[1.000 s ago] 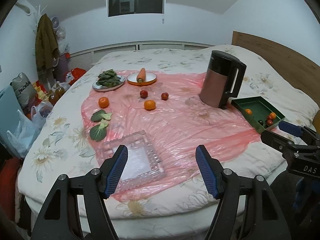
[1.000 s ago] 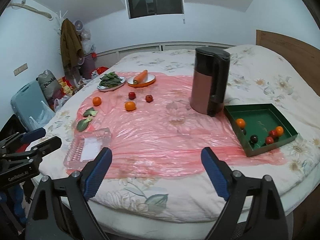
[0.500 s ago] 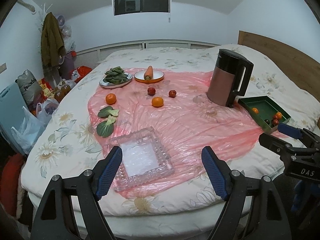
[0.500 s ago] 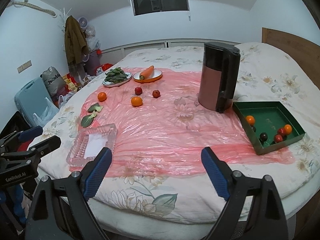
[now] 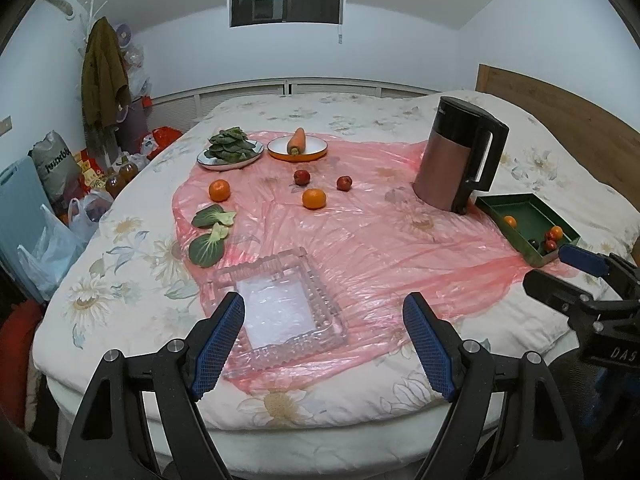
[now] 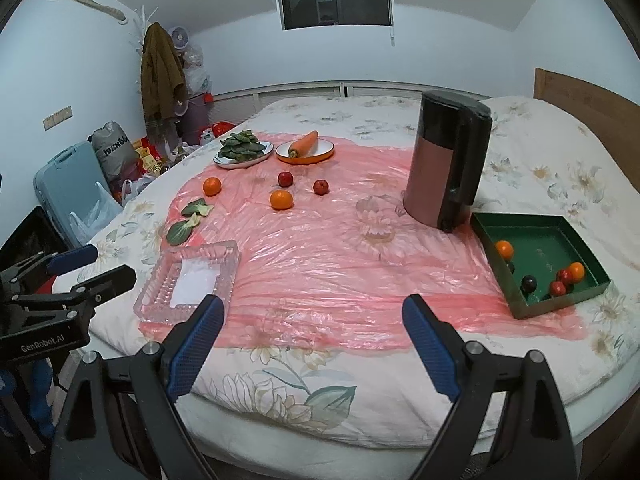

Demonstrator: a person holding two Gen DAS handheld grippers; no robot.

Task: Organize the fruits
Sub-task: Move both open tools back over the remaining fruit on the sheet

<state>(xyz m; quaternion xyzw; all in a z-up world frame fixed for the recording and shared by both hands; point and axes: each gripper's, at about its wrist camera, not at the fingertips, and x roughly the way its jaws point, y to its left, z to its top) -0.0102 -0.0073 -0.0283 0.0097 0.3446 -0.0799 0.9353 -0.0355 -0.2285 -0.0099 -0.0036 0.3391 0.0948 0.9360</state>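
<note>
You are holding both grippers at the near edge of a bed, each with its jaws spread wide and nothing between them. Your left gripper (image 5: pixel 323 334) hangs over a clear glass tray (image 5: pixel 280 304) on a pink plastic sheet (image 5: pixel 380 236). Your right gripper (image 6: pixel 312 338) sits further right, facing bare sheet.

4 loose fruits lie ahead on the sheet, beyond the glass tray: a mandarin (image 5: pixel 219 191) to the left, a second mandarin (image 5: pixel 314 199) near the middle, and 2 small red fruits (image 5: pixel 302 177) (image 5: pixel 344 183) just behind it. All are round, so no long axis governs the grasp. They lie forward and slightly left of both grippers, well apart from either, and your left gripper looks the nearer.

A green tray (image 6: pixel 536 226) to the right, just beside a tall kettle (image 6: pixel 448 164), already holds 2 orange, 2 red and what look like 2 dark fruits. It lies close to your right gripper, so it is probably where the loose fruit belongs.

The right wrist view looks down into the green tray and shows its contents plainly; the left wrist view sees it edge-on at the far right. Behind the fruit, a plate of leafy greens (image 5: pixel 231 148), a carrot (image 5: pixel 297 141) on an orange-rimmed plate, and 2 loose bok choy leaves (image 5: pixel 208 236) are vegetables, so they are likely not part of this job.
</note>
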